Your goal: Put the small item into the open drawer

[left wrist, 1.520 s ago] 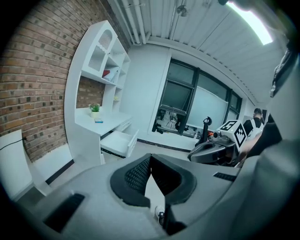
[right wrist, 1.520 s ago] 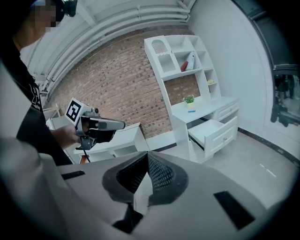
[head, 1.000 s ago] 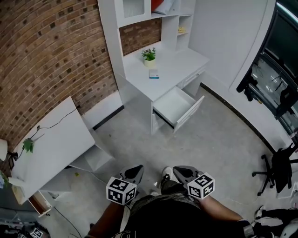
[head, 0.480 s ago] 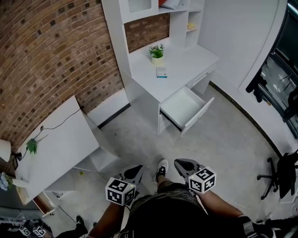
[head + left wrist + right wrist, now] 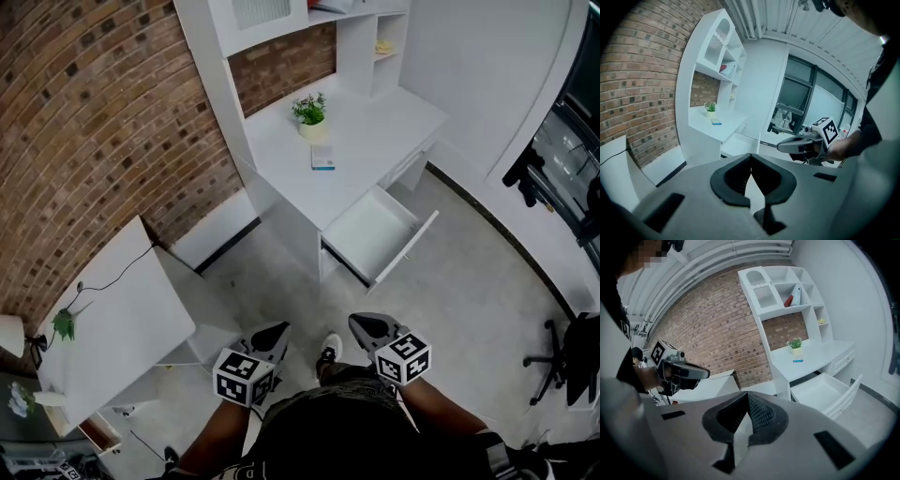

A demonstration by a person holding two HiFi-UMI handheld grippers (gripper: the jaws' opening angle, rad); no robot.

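Desk (image 5: 384, 131) nearer than second ago. Left gripper (image 5: 275, 331), right gripper (image 5: 362, 324) both clenched, empty. Small item (image 5: 322, 157) on desktop near plant (image 5: 310, 111), beyond open drawer (image 5: 373, 234). Best: close in, unclench one gripper before reaching.

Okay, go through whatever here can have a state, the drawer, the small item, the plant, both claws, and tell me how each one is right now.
Drawer: pulled open, nothing visible inside.
Small item: lying flat on the desk, not yet picked up.
Potted plant: upright on the desk, just behind the small item.
Left claw: shut, empty.
Right claw: shut, empty.
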